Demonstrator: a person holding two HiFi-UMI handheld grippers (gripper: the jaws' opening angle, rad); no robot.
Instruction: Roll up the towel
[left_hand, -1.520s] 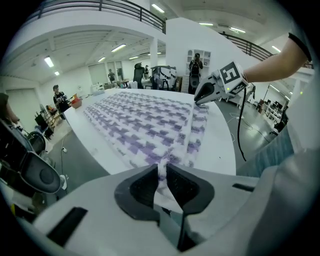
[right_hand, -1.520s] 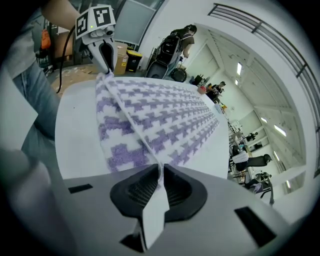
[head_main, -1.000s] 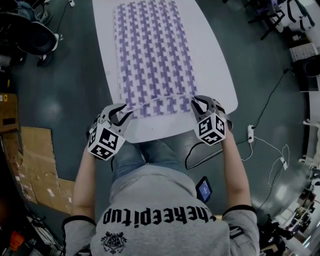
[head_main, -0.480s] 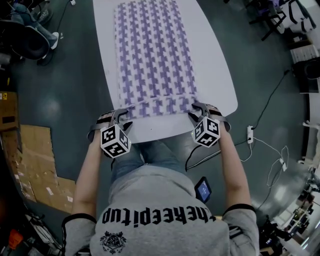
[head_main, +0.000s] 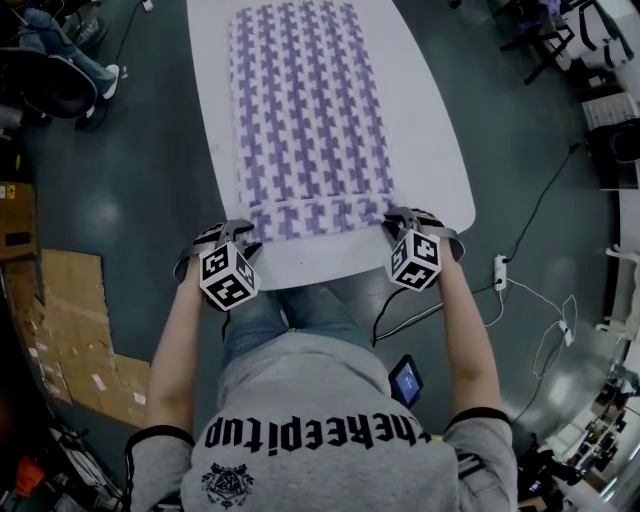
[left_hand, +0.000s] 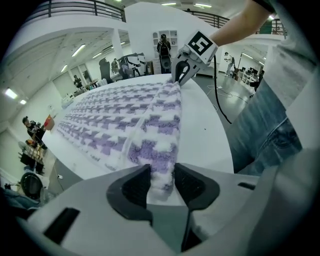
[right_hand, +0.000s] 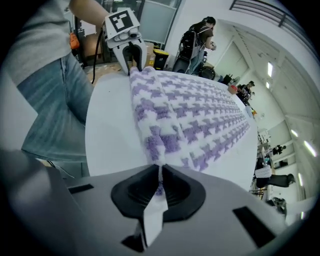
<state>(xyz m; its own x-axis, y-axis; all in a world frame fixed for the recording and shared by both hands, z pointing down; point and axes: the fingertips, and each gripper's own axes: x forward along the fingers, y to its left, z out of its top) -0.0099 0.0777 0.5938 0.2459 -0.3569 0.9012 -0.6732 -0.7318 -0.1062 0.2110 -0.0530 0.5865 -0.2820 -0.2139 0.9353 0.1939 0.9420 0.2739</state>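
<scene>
One towel (head_main: 310, 110) edge (nearest) lowered; flatter

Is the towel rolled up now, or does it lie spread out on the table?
Mostly spread. The towel lies flat along the table; only its near edge is turned over into one narrow fold, so no roll has formed yet.

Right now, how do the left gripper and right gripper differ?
The left gripper pinches a thick fold of towel, jaws wide; the right gripper pinches a thin edge, jaws nearly together. Left holds the near left corner, right the near right. Both have just been closing.
</scene>
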